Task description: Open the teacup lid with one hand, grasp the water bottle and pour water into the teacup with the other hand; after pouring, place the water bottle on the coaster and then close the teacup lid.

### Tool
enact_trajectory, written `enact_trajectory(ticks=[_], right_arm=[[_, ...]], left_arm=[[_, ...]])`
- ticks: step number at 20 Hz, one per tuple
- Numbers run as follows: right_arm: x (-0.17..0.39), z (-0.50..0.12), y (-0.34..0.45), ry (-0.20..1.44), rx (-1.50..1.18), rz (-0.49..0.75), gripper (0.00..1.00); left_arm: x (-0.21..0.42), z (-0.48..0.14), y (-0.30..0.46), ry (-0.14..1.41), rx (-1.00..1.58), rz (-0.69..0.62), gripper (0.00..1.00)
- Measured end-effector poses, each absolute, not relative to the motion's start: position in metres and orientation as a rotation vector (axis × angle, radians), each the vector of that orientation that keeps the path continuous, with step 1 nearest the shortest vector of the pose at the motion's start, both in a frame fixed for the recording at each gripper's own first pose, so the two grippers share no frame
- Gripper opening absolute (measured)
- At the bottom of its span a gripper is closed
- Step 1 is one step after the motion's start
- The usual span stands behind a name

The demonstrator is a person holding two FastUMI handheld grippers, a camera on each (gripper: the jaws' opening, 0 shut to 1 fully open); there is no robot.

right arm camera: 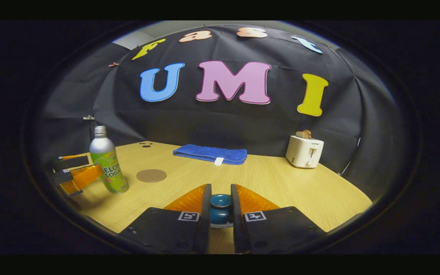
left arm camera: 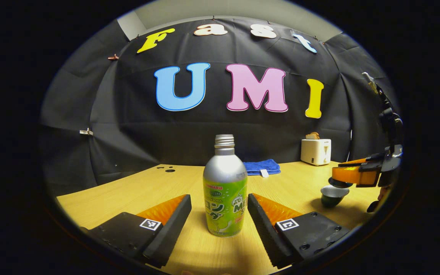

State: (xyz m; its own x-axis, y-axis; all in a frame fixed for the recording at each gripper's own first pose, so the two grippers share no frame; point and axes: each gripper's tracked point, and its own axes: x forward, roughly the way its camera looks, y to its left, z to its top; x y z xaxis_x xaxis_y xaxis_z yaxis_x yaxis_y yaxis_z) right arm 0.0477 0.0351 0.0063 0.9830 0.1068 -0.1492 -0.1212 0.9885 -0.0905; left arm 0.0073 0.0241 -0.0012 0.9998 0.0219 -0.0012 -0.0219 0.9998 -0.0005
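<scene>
Table (right arm camera: 281,179) bears one bottle (left arm camera: 225,191), teacup (left arm camera: 333,195), coaster (right arm camera: 151,175).

Both views are fairly dim, with warm light falling from above onto the table (left arm camera: 292,183) while the cloth wall stays dark and the picture fades to shadow toward its rim. Soft shadows lie beside the water bottle (left arm camera: 225,187) in the left gripper view, and its metal shoulder carries a mild sheen; glare is otherwise slight. Fisheye distortion bows the table edge and wall strongly at the sides, where detail turns soft, perhaps slightly blurred, as around the toaster (right arm camera: 304,151).
</scene>
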Motion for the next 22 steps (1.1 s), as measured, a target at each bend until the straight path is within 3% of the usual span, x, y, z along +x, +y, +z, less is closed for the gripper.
enact_trajectory(ticks=[3,5,6,15,16,18,22], right_arm=[[0.035,0.015,0.024,0.125,-0.098,0.110,0.28],[0.026,0.016,0.011,0.109,-0.104,0.091,0.24],[0.022,0.014,0.003,0.106,-0.108,0.075,0.28],[0.015,-0.020,-0.036,0.148,-0.011,0.021,0.27],[0.016,-0.022,-0.041,0.152,-0.013,0.013,0.24],[0.016,-0.020,-0.042,0.136,0.010,0.014,0.31],[0.015,-0.014,-0.043,0.091,0.007,0.014,0.24]], left_arm=[[0.014,-0.001,0.016,-0.002,0.001,-0.030,0.94],[0.020,-0.001,0.019,-0.001,0.000,-0.025,0.94],[0.023,-0.001,0.022,0.001,0.000,-0.013,0.94],[0.057,-0.001,0.021,0.000,0.001,-0.021,0.94],[0.059,0.000,0.021,-0.001,0.001,-0.020,0.94],[0.065,-0.001,0.022,0.000,0.000,-0.013,0.94],[0.070,-0.001,0.022,-0.002,0.001,-0.007,0.94]])
